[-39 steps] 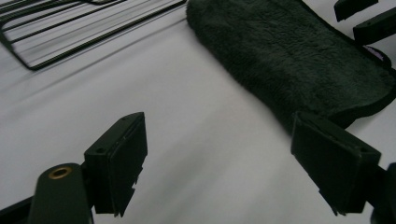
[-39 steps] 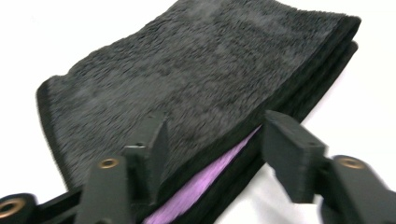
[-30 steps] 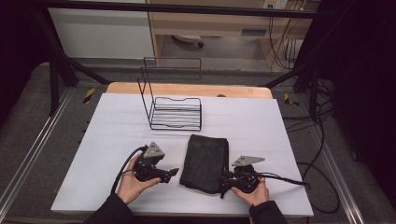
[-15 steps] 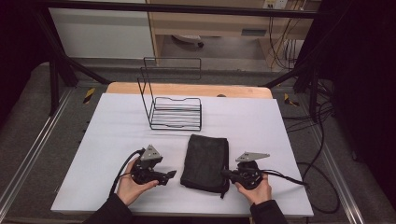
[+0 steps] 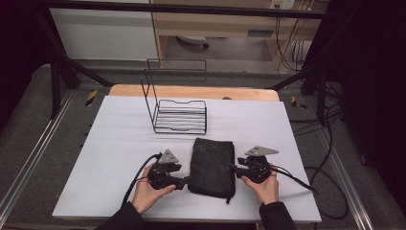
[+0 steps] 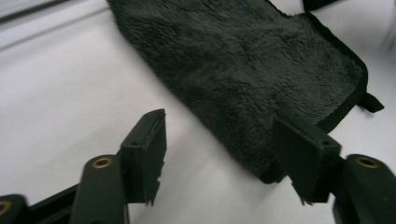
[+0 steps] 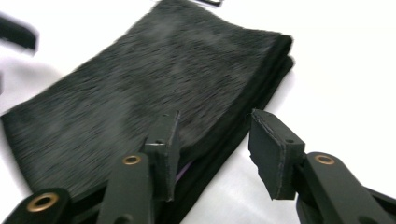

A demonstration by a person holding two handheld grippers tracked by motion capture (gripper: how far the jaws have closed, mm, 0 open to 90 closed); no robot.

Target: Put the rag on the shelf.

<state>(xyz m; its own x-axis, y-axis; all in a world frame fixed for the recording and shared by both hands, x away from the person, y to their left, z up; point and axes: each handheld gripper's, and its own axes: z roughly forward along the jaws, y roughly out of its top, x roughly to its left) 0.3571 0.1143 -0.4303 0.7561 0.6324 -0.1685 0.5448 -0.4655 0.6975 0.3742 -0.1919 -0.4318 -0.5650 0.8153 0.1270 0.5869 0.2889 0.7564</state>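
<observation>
- Jaws first: the left gripper [image 5: 184, 182] has just been closing its jaws but they're released for now, one pad on the bare white table [image 5: 119, 143] and the other hovering over the near-left corner of the towel [image 5: 212, 165]. Nothing pinched yet.
- The right gripper [image 5: 235, 167] has just been opening after a squeeze half a second ago. In the right gripper view its jaws straddle the towel's folded right edge, with a gap on at least one side, so I'd call it let go.
- Compared with a second ago, both hands have slid in toward the towel, and the right one has moved further up its right edge.
- The towel itself is a folded black fleecy one, lying flat near the table's front edge, about the middle, pretty much where it was.
- Looks like a re-grip: both sides lining up to grab it together.
- Further back, the wire rack [image 5: 178, 113] stands near the far edge, untouched.
</observation>
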